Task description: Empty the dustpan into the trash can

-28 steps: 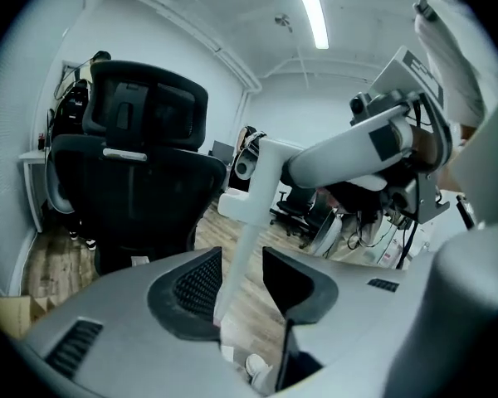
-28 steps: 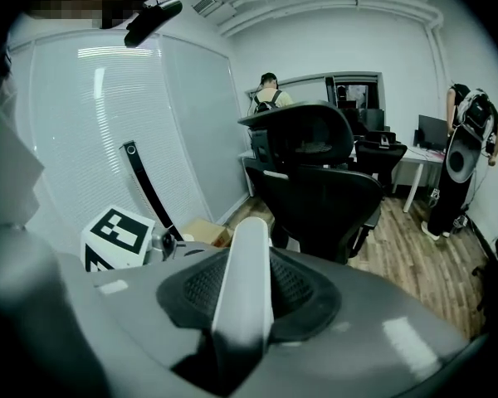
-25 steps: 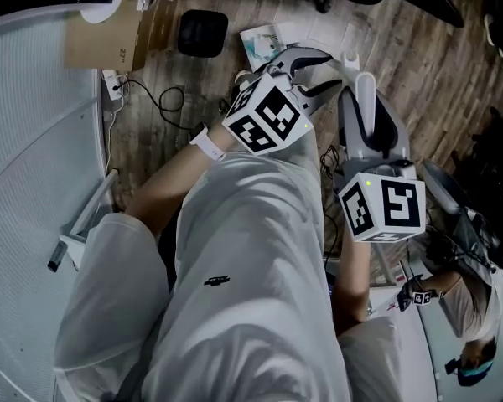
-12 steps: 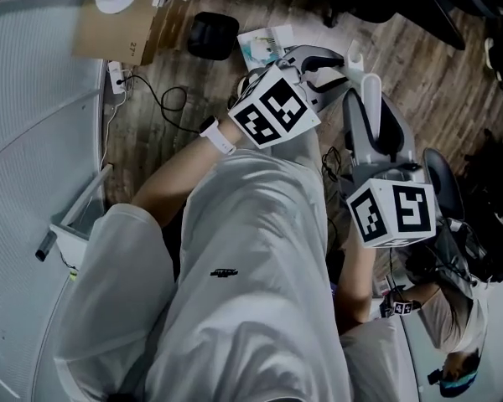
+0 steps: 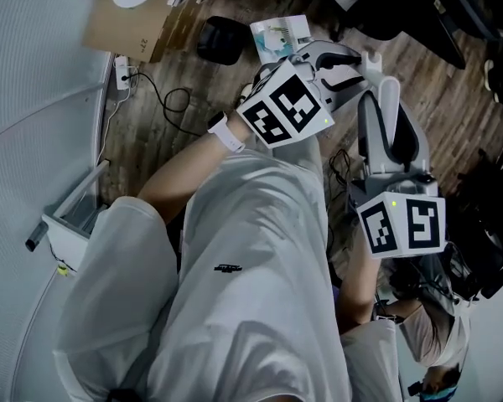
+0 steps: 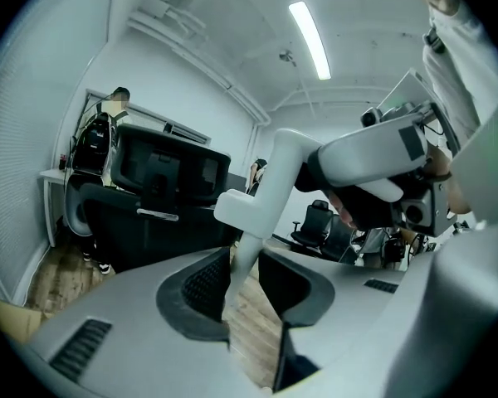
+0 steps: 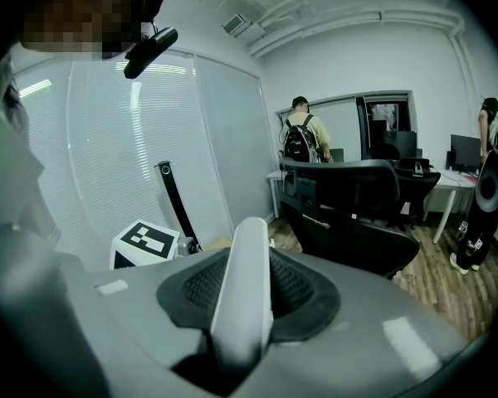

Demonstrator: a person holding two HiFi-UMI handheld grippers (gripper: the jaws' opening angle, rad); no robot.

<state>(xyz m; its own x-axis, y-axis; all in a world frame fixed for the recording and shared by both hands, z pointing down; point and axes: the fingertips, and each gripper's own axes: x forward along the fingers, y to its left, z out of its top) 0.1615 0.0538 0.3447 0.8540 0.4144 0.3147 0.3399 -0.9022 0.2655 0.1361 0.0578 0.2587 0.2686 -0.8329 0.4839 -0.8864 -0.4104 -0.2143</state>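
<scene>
Smooth rounded white handle (image 7: 247,239) in right tool (image 7: 245,293), mesh-textured pads (image 7: 292,283)

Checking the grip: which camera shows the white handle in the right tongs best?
The right gripper view: the white handle sits close up, clamped between the right tongs. The head view shows it small from above; the left gripper view doesn't clearly show it.
</scene>
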